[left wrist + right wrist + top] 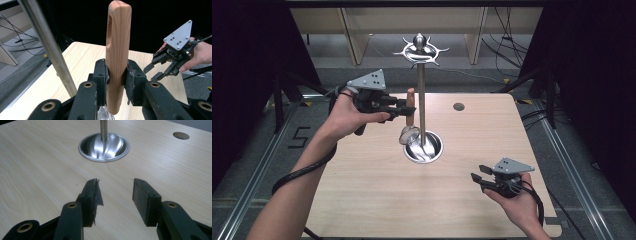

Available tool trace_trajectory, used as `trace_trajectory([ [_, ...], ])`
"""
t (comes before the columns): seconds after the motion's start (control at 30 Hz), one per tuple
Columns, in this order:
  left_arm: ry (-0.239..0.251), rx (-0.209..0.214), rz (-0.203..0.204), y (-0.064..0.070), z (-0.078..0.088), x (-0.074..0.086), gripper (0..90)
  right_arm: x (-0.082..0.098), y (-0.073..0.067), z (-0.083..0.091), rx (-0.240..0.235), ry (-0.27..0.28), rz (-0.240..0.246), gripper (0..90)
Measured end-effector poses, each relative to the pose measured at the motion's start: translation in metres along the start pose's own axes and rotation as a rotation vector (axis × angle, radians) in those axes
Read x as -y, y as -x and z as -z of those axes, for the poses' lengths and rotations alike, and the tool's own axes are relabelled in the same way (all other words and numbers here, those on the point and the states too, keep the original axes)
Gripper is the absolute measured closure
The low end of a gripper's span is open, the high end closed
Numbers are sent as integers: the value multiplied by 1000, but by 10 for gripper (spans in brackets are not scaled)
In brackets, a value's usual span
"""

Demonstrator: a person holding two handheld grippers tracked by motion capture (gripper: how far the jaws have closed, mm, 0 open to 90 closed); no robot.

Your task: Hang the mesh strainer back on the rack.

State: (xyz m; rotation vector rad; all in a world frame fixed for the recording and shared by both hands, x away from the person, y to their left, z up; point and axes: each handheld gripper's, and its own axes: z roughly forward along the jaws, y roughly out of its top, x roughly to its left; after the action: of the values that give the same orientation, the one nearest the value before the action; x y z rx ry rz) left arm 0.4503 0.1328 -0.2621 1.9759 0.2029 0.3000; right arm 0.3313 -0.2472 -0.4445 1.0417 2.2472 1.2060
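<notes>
My left gripper is shut on the wooden handle of a utensil held upright, its shiny metal head hanging below. In the left gripper view both pads press the handle, which has a slot near its top. The utensil hangs just left of the steel pole of a stand, below its ring of hooks and above its round dished base. Near the table's front right, my right gripper stands open with nothing between its jaws, pointing toward the base.
The light wooden table has a small round hole at the back right. Dark curtains flank both sides. Cables and wooden furniture legs lie on the floor behind the table.
</notes>
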Motion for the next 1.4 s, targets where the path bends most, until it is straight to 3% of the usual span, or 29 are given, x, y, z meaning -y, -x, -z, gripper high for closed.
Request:
trace_trajectory([
  [0.2,14,1,-2,-6,4,-6,722,-1,0,1,5,-1,1,562],
  [0.27,11,3,5,-6,4,-9,722,-1,-2,1,2,-3,-22,561],
  [0.43,8,-3,-8,-12,4,-17,722,-1,-1,1,-1,-2,-3,562],
  [0.53,11,-3,2,-15,3,-19,722,0,-4,1,-11,-18,-28,562],
  [0.6,3,-2,-3,-16,3,-21,722,0,-1,0,-5,-15,2,563],
  [0.7,4,5,-24,-18,4,-25,722,-1,-2,0,-10,-15,-6,562],
  [0.83,9,8,6,-19,6,-30,722,0,-2,0,-7,-15,-4,562],
  [0.9,13,18,3,-20,6,-34,722,0,-1,-1,-3,-4,14,563],
  [0.93,13,20,26,-19,6,-35,722,0,-1,-2,1,2,14,563],
  [0.97,14,30,-6,-22,4,-37,722,0,-1,-2,0,1,9,563],
  [1.1,15,34,2,-25,1,-41,722,-1,-3,-1,-2,-4,-6,563],
  [1.13,15,37,-5,-27,1,-41,722,-1,-1,-2,6,2,20,564],
  [1.23,17,45,12,-28,1,-41,722,0,-3,-2,-3,-11,6,565],
  [1.27,17,45,126,-21,1,-39,722,0,-3,-2,-14,-20,-8,565],
  [1.4,13,51,136,-23,1,-38,722,0,-3,-2,-6,-19,1,567],
])
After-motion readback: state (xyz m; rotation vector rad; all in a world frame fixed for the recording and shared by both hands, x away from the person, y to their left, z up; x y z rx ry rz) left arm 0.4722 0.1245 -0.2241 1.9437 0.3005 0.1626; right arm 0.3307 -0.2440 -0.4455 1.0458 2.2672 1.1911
